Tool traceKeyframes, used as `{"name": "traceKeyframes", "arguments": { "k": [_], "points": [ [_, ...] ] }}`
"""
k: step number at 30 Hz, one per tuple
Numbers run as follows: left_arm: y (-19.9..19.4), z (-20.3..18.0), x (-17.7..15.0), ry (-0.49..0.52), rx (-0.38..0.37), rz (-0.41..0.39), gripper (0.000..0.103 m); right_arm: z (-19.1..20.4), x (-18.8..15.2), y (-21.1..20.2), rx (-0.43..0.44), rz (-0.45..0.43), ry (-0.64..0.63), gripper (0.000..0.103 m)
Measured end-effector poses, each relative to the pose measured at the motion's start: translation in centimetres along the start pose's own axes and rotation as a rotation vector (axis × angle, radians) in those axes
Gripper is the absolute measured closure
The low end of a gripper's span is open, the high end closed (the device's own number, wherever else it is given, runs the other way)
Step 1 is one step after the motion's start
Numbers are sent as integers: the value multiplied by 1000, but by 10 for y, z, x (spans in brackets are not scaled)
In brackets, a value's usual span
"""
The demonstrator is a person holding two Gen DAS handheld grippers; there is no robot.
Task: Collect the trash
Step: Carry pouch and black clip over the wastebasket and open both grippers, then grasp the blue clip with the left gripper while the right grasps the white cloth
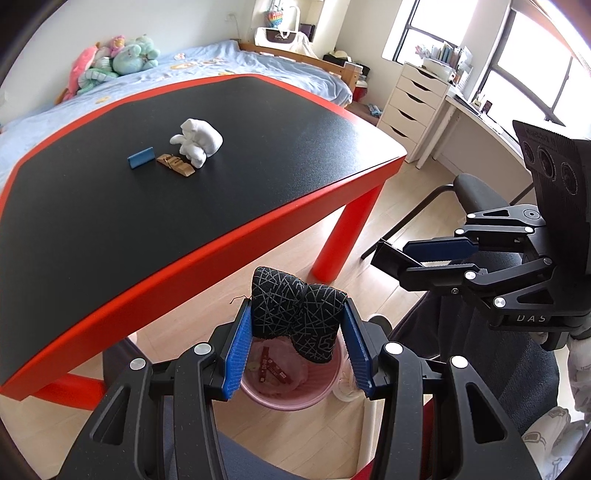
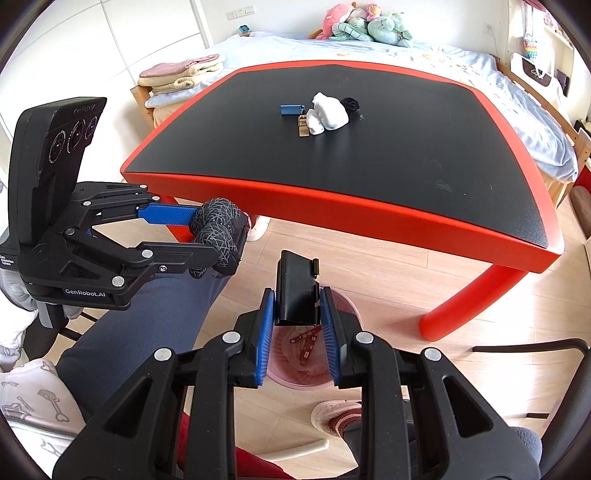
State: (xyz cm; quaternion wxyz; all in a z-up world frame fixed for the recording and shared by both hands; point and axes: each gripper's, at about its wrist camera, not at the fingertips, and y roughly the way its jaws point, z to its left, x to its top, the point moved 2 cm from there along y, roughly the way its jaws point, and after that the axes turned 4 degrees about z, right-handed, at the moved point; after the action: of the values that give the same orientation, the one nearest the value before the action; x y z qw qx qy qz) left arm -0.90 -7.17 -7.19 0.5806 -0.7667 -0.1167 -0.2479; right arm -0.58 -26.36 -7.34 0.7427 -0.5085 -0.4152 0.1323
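Black patterned bundle [image 1: 297,302] sits clamped in left gripper [image 1: 295,350]; right gripper [image 2: 297,328] pinches black box [image 2: 297,286].

- A low table with a black textured top and a red rim [image 1: 207,236] stands on thick red round legs [image 2: 461,302].
- The floor is pale wood-look planks [image 1: 373,221].
- Behind the table lies a wooden-framed bed under a light blue sheet [image 1: 207,62], with pastel plush toys [image 1: 122,55] piled at the wall.
- Folded pink and cream blankets [image 2: 181,74] sit at one corner of the bed.
- A white chest of drawers [image 1: 413,107] stands beside a white desk under a dark-framed window [image 1: 532,48] letting in bright daylight.
- The walls are plain white [image 2: 147,33].
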Motion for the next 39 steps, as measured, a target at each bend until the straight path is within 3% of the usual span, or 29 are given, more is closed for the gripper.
{"name": "traceKeyframes", "arguments": {
  "k": [6, 9, 10, 11, 13, 15, 39],
  "points": [
    [-2, -1, 1, 8, -13, -2, 56, 1, 0, 0, 18, 4, -5, 78],
    [-3, -2, 1, 13, -22, -4, 45, 1, 1, 0, 5, 4, -12, 74],
    [-4, -2, 1, 10, -13, -10, 24, 0, 0, 0, -4, 2, -9, 54],
    [-6, 0, 2, 3, 2, -28, 12, -2, 0, -1, -15, -2, -4, 28],
    [-7, 4, 3, -12, 18, -33, 12, -6, 0, -1, -21, -7, 16, 13],
    [-7, 8, 3, -21, 41, -35, 9, -9, -1, 0, -29, 0, 29, 7],
    [-17, 30, 7, -66, 83, -49, 8, -12, 6, 1, -10, -10, 51, 3]
  ]
}}
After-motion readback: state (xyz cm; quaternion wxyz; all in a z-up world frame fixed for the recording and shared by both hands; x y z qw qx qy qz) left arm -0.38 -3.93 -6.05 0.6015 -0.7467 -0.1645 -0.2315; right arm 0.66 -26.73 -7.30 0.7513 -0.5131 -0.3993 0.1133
